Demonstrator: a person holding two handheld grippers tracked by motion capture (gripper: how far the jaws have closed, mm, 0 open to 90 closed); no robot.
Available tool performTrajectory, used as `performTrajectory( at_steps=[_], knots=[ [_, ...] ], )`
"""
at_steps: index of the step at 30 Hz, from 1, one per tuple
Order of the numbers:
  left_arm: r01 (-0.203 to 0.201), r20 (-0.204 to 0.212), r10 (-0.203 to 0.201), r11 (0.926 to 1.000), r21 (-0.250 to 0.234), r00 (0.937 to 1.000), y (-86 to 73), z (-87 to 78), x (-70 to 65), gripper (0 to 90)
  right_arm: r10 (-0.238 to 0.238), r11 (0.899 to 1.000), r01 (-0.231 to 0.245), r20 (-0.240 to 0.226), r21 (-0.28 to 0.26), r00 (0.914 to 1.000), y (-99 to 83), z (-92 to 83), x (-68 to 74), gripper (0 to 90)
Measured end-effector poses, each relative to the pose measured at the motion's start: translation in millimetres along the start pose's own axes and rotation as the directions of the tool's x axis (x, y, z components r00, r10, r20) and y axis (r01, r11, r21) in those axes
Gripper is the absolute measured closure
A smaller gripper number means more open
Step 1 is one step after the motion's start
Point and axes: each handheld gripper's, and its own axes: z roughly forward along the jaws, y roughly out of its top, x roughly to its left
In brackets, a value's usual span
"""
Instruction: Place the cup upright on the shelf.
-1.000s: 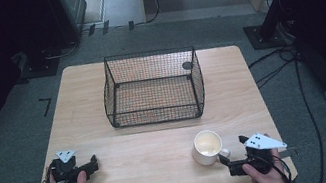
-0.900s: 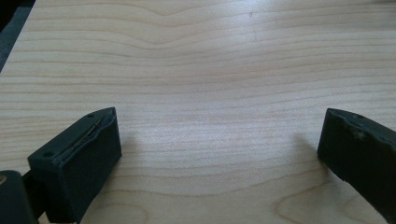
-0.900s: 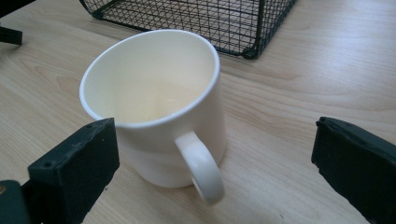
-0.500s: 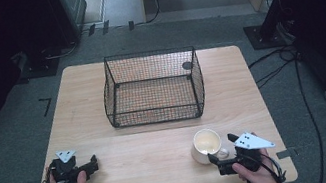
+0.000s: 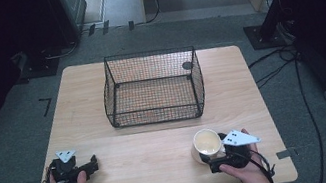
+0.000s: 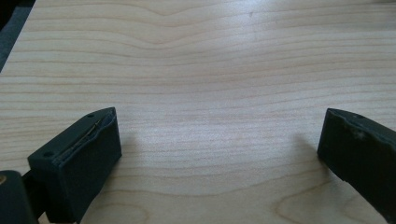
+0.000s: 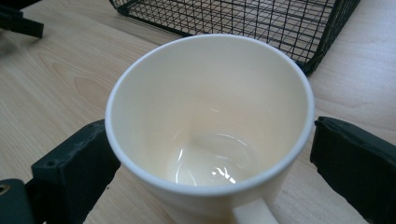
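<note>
**Mug bracketed, not yet gripped or moved**

Mug (image 5: 207, 143) position first: we find it upright and empty on the desk (image 5: 160, 145), near the front edge on the person's right, well short of the wire basket (image 5: 152, 87) that stands at mid-desk. The right hand-held gripper (image 5: 218, 162) sits low behind it. In the right gripper view the mug (image 7: 210, 126) lies between the two jaws, which stand wide at either side of the rim; we see a gap at the right jaw and cannot confirm contact at the left. The handle points back toward that gripper.

The left hand-held gripper (image 5: 93, 163) rests at the front left of the desk, jaws wide, holding nothing, with bare wood between them.

We judge the work to be at its first stage: approach made, grasp outstanding. If the basket is the destination, closing, lifting, carrying and placing all remain; the basket holds nothing that we can see.
</note>
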Motion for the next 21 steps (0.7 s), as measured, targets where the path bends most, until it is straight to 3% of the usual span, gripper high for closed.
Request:
performTrajectory(
  at_steps=[5,15,21],
  knots=[
    [0.000,0.000,0.000,1.0000,0.000,1.0000,0.0,0.0,0.0,0.0,-0.048,0.999,0.048,0.007,0.021,0.9988,3.2,5.3,1.4,0.9],
    [0.000,0.000,0.000,1.0000,0.000,1.0000,0.0,0.0,0.0,0.0,-0.085,0.996,0.084,0.025,0.042,0.9961,1.2,15.6,2.3,1.0],
    [-0.001,0.000,0.001,1.0000,0.000,1.0000,0.0,0.0,0.0,0.0,-0.082,0.996,0.080,0.035,0.049,0.9961,0.3,21.2,4.9,3.9]
  ],
)
